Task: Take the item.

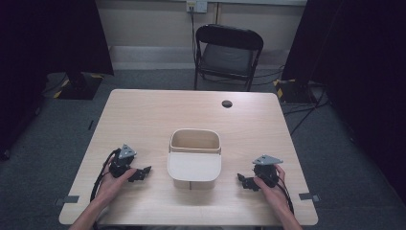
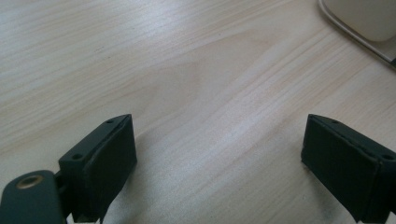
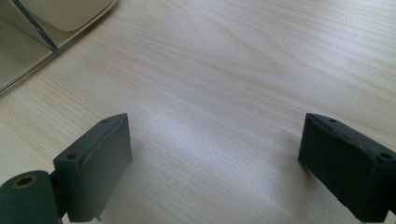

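Centrally, a cream lidded bin stood on the light wooden table, its lid partly covering the opening. The left gripper lay near the bin's left side, jaws spread wide over bare wood; the bin's edge showed beyond them. The right gripper lay near the opposite side, jaws likewise spread apart. A black folding chair stood behind the table.

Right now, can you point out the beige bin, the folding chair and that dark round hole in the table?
beige bin (image 1: 194, 166), high view, on its flat lid half.
folding chair (image 1: 225, 58), high view, on its seat.
dark round hole (image 1: 227, 103), high view, at its centre.
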Motion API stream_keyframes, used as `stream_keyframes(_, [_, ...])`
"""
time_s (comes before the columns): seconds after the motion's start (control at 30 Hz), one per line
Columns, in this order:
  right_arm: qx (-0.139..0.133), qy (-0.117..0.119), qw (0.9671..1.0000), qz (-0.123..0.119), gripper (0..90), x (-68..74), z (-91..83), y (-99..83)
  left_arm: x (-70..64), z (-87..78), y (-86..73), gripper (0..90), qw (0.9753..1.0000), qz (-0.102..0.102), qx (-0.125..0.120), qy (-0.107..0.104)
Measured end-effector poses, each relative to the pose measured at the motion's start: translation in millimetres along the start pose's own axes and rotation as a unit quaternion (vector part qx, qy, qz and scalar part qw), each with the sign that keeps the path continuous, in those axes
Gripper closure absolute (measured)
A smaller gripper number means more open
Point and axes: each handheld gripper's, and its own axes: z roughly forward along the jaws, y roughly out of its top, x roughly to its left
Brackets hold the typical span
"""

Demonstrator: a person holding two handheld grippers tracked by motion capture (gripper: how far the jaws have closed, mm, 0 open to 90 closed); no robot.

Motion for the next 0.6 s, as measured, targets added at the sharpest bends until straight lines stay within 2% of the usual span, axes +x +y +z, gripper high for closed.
stream_keyframes(0.13, [0.0,0.0,1.0,0.0,8.6,0.0,0.0,0.0,0.4,-0.3,0.1,9.9,1.0,0.002,0.001,0.001])
stream_keyframes(0.2, [0.0,0.0,1.0,0.0,8.6,0.0,0.0,0.0,0.9,-1.5,1.1,15.7,1.0,0.002,0.002,0.0])
stream_keyframes(0.23, [0.0,0.0,1.0,0.0,8.6,0.0,0.0,0.0,0.3,-1.9,1.6,17.6,0.9999,-0.014,-0.003,-0.005])
stream_keyframes(0.4, [0.0,0.0,1.0,0.0,8.6,0.0,0.0,0.0,1.9,-2.8,1.8,17.1,0.9999,-0.012,-0.004,-0.009])
stream_keyframes(0.43, [0.0,0.0,1.0,0.0,8.6,0.0,0.0,0.0,1.9,-3.4,1.9,17.5,0.9997,-0.017,-0.009,-0.012])
stream_keyframes(0.6, [0.0,0.0,1.0,0.0,8.6,0.0,0.0,0.0,1.2,-7.7,3.3,17.7,0.9995,-0.014,-0.015,-0.023])
